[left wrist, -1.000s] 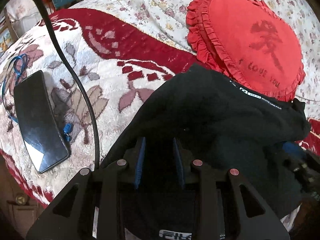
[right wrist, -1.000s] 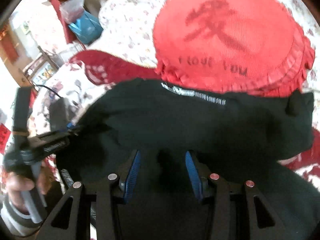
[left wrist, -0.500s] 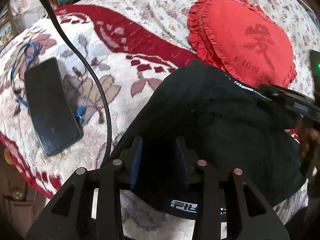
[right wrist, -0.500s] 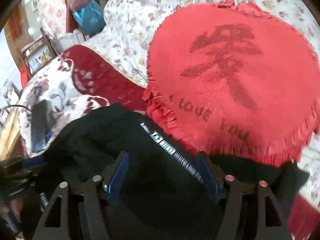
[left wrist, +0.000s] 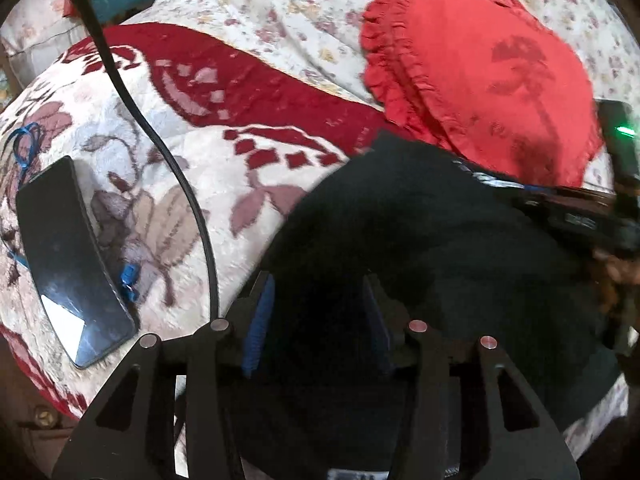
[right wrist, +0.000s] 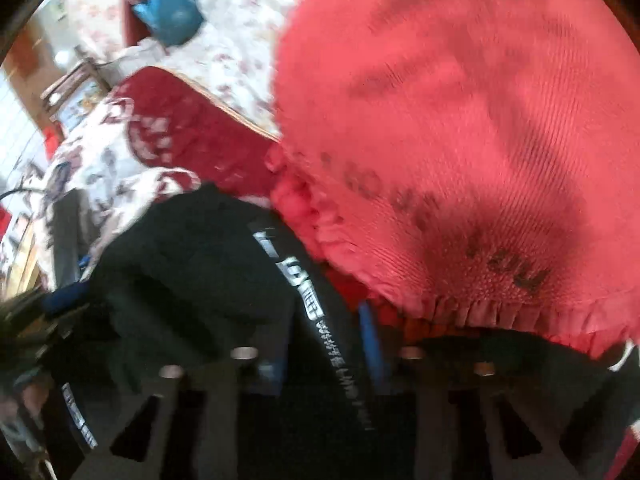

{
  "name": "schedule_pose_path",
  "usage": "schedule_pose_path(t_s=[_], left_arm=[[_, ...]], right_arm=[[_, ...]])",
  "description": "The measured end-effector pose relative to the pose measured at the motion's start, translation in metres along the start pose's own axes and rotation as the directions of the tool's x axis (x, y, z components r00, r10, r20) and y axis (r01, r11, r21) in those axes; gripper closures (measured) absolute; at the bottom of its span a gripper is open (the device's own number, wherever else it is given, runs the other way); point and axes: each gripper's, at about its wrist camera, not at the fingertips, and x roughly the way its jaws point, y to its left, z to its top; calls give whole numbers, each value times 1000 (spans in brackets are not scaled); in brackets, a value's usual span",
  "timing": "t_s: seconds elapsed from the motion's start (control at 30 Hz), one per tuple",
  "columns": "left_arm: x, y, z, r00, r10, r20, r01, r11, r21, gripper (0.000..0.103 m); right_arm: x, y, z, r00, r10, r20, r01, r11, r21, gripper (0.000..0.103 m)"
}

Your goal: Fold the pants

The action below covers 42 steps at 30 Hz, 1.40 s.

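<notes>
Both grippers, left (left wrist: 316, 312) and right (right wrist: 324, 344), straddle the black pants (left wrist: 420, 248) at lower centre with jaws apart, so the loose fold may slump against the red cushion (right wrist: 460, 140).

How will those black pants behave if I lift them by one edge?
The black pants will probably flop and sag, since they already lie in soft rounded bulges. The fold may slide open, as the layers look loose. They may also drag against the red pillow, which touches their far edge.
</notes>
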Motion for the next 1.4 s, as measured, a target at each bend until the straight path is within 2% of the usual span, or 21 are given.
schedule_pose_path(t_s=[0.07,0.13,0.23,0.27,0.33,0.43,0.5,0.57,0.63,0.7,0.77,0.83,0.93,1.03,1.17,1.27,1.4], left_arm=[[-1,9,3,1000,11,-6,-11,999,-33,58],[-8,19,3,1000,7,-3,-8,998,-67,58],[-23,33,-1,1000,18,21,-16,996,-91,58],[-29,38,-3,999,30,29,-27,995,-97,58],[-41,52,-9,998,30,48,-23,992,-125,58],[-58,80,-19,998,35,59,-22,980,-200,58],[-68,97,-25,997,46,63,-30,969,-244,58],[-76,104,-28,996,53,69,-33,965,-262,58],[-88,104,-32,995,56,82,-32,963,-266,58],[-100,99,-34,993,48,111,-18,966,-257,58],[-109,91,-33,990,40,138,-6,971,-239,58],[-111,83,-31,989,24,149,10,975,-223,58],[-104,70,-30,991,-3,135,30,979,-201,58],[-96,53,-32,992,-40,119,59,985,-160,58],[-78,32,-35,995,-24,101,36,993,-114,58],[-59,20,-38,998,-5,67,11,996,-90,58],[-37,11,-44,1000,22,17,-21,998,-61,58]], right_arm=[[-20,12,-1,999,-4,35,6,999,-33,81],[-60,27,-5,991,31,128,-26,999,-41,81],[-112,43,-17,966,70,248,-63,997,-38,81],[-132,55,-28,952,90,294,-80,996,-49,81],[-150,80,-52,934,137,329,-120,990,-71,81],[-139,117,-90,932,211,295,-194,977,-84,82],[-103,146,-121,944,253,212,-241,967,-85,82],[-64,169,-138,965,234,122,-225,971,-87,81],[-38,191,-148,982,168,87,-154,978,-143,77],[-32,203,-150,989,120,84,-104,978,-181,73],[-45,197,-148,980,169,104,-154,978,-142,69],[-56,183,-142,966,220,137,-210,974,-82,58],[-75,174,-140,966,191,172,-183,981,-60,55],[-98,156,-153,973,102,206,-95,994,-45,55],[-122,100,-171,973,-30,229,4,994,112,54],[-142,43,-189,958,-181,221,121,958,260,54],[-177,-31,-218,914,-362,183,253,862,439,52]])
